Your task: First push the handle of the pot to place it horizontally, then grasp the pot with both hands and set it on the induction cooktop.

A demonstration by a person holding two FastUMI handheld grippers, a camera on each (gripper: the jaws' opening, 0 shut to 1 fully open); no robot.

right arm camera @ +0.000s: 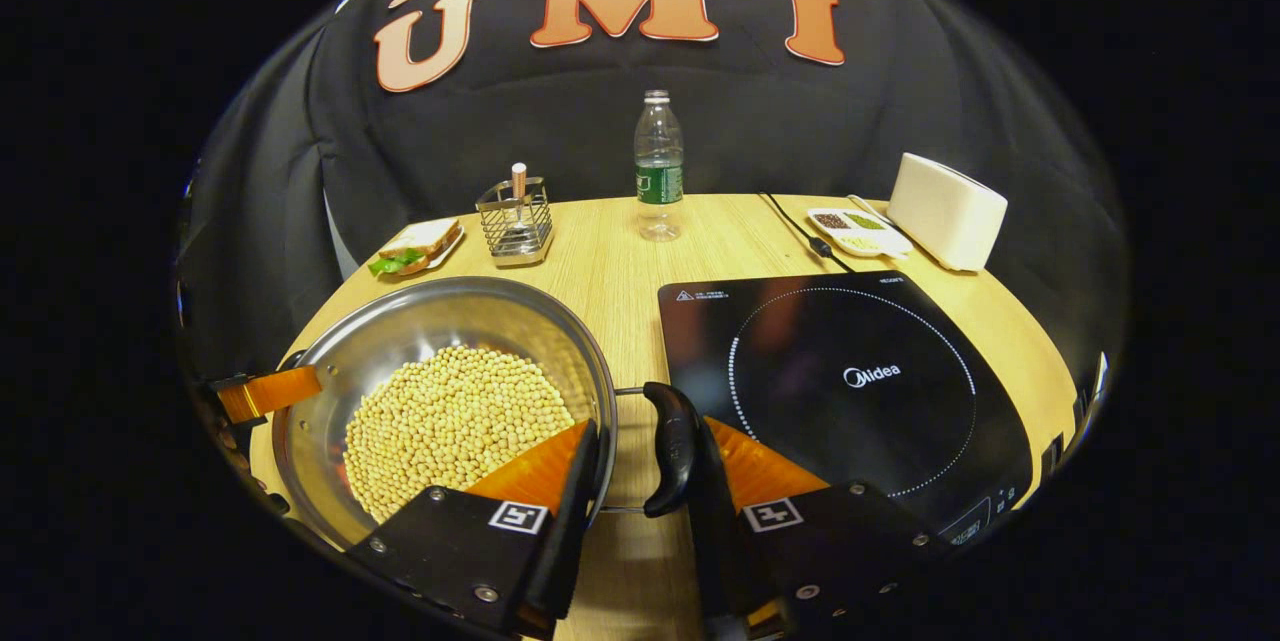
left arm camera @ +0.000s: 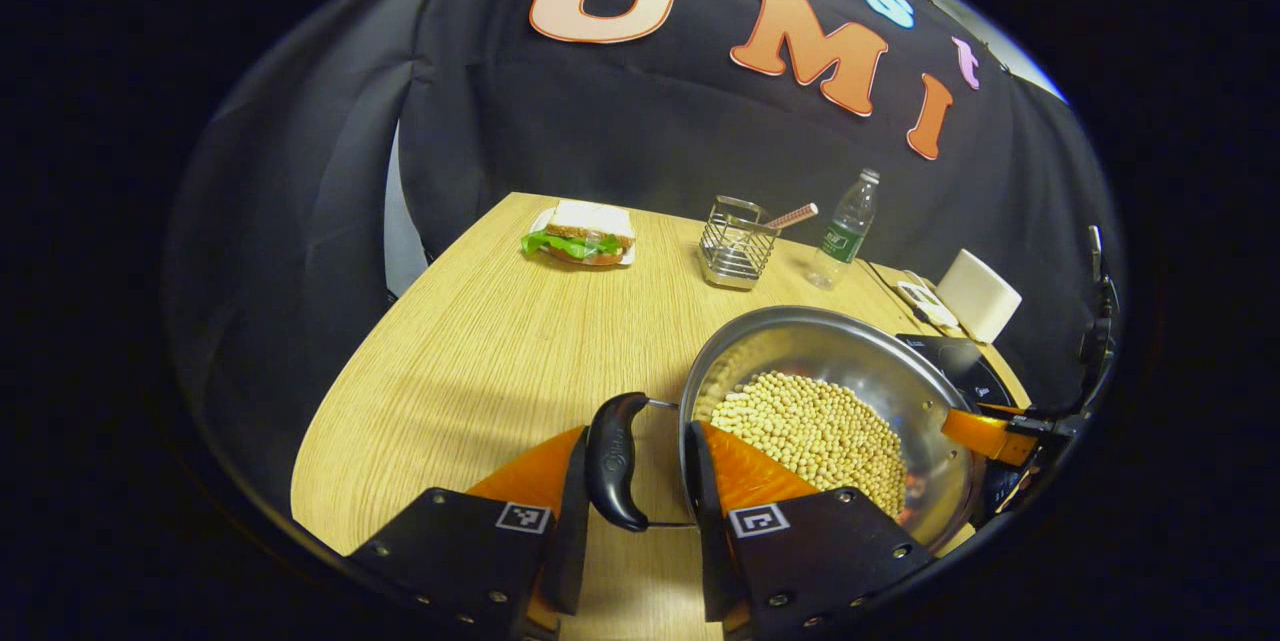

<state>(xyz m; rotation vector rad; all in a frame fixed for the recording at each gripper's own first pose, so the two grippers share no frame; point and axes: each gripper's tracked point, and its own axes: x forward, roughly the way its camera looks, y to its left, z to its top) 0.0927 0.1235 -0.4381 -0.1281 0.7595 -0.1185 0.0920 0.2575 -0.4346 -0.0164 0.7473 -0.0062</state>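
Across the left gripper view, the pot (left arm camera: pixel 830 411) sits on the table (left arm camera: pixel 480 351), heaped with beans (left arm camera: pixel 815 431). The left gripper (left arm camera: pixel 635 481) straddles the pot's near handle (left arm camera: pixel 615 461): one finger lies outside it, the other inside the rim, with gaps either side, so the jaws stand partly open around it and do not press it. Behind stand a sandwich (left arm camera: pixel 585 233), a wire rack (left arm camera: pixel 738 243), a bottle (left arm camera: pixel 845 226) and a white box (left arm camera: pixel 980 295). The cooktop (left arm camera: pixel 960 366) is mostly hidden behind the pot. At the far rim the right gripper (left arm camera: pixel 1000 433) is cut off; whether it grips cannot be told here.

From the right gripper view, the right gripper (right arm camera: pixel 645 466) brackets the other handle (right arm camera: pixel 670 461), one finger inside the rim, the other against the handle's outer side; whether both press is unclear. The cooktop (right arm camera: pixel 850 381) lies just beside the pot (right arm camera: pixel 440 391), apart from it, nothing between. A cable (right arm camera: pixel 800 226) and small tray (right arm camera: pixel 858 229) lie behind. The left gripper (right arm camera: pixel 265 393) shows at the far rim, partly cut off.
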